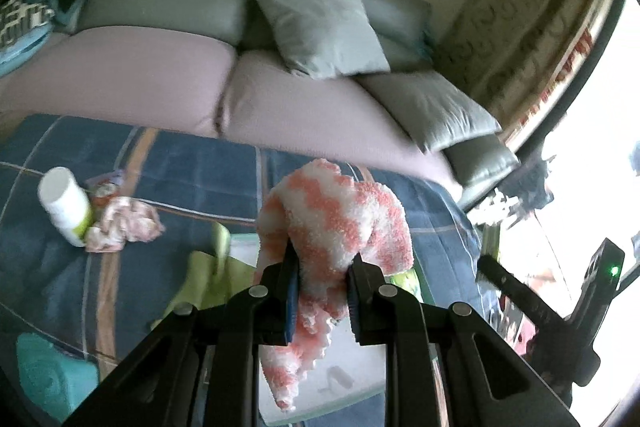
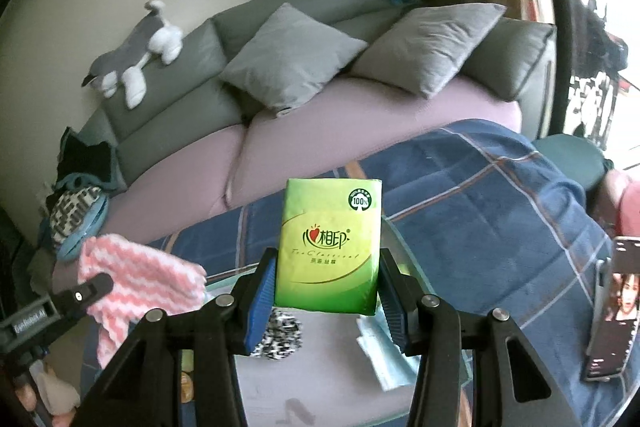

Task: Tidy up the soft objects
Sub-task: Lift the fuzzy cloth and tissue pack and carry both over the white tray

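A: Left tongs (image 1: 322, 269): what state?

B: Closed as far as they go, the blue pads pinching a fluffy pink-and-white zigzag cloth (image 1: 340, 223). The cloth bunches above the black fingers and hangs in a strip below them, held up over a white tray-like surface (image 1: 352, 379) that lies on a navy plaid blanket (image 1: 168, 163).

A: And the right tongs (image 2: 326, 297)?

B: About half open, each blue pad pressed against one side of a green plastic-wrapped pack of tissues (image 2: 330, 243). The pack stands upright between the fingers, printed face toward the camera, lifted clear of the blanket.

A: What lies below the pack?

B: In the right wrist view, a small black-and-white patterned soft item (image 2: 280, 337) and a pale blue folded cloth (image 2: 380, 351), both on the white surface. The left tongs and the pink-and-white cloth appear at the lower left of that view.

A: Other items on the blanket?

B: In the left wrist view, a white cylindrical bottle with a yellow-green label (image 1: 66, 205) lies tilted, touching a crumpled pink-and-white rag (image 1: 124, 225). A teal object (image 1: 48, 375) sits at the lower left edge; its kind cannot be told.

A: Background?

B: A grey sofa with mauve seat cushions (image 2: 320, 131), two grey square pillows (image 2: 292, 57) leaning on its back, and a grey-and-white plush dog (image 2: 136, 55) lying along the top of the backrest. A phone with a lit screen (image 2: 612, 311) stands at the right edge.
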{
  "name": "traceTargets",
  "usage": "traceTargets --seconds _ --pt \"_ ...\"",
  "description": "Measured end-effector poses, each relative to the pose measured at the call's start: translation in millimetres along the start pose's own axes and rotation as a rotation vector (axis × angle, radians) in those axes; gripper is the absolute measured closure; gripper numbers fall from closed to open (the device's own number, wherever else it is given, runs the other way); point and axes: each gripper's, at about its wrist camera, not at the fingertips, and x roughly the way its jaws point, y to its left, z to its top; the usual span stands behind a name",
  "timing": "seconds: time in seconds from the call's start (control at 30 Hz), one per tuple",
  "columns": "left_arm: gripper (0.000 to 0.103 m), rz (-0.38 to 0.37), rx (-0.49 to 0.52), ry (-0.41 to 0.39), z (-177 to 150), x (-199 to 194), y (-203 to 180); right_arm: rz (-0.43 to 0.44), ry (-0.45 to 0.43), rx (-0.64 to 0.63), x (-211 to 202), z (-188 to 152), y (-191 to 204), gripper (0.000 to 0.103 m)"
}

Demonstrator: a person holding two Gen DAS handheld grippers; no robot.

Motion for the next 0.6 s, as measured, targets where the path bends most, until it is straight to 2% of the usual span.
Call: traceTargets --seconds 0.3,0.6 --pt "0.082 -0.030 0.078 0.090 -17 24 -32 -0.041 -0.006 0.042 -10 1 -22 0.052" --pt "0.082 -0.062 0.144 0.180 -38 41 -60 -0.032 0.002 0.055 -9 0 -26 0.052"
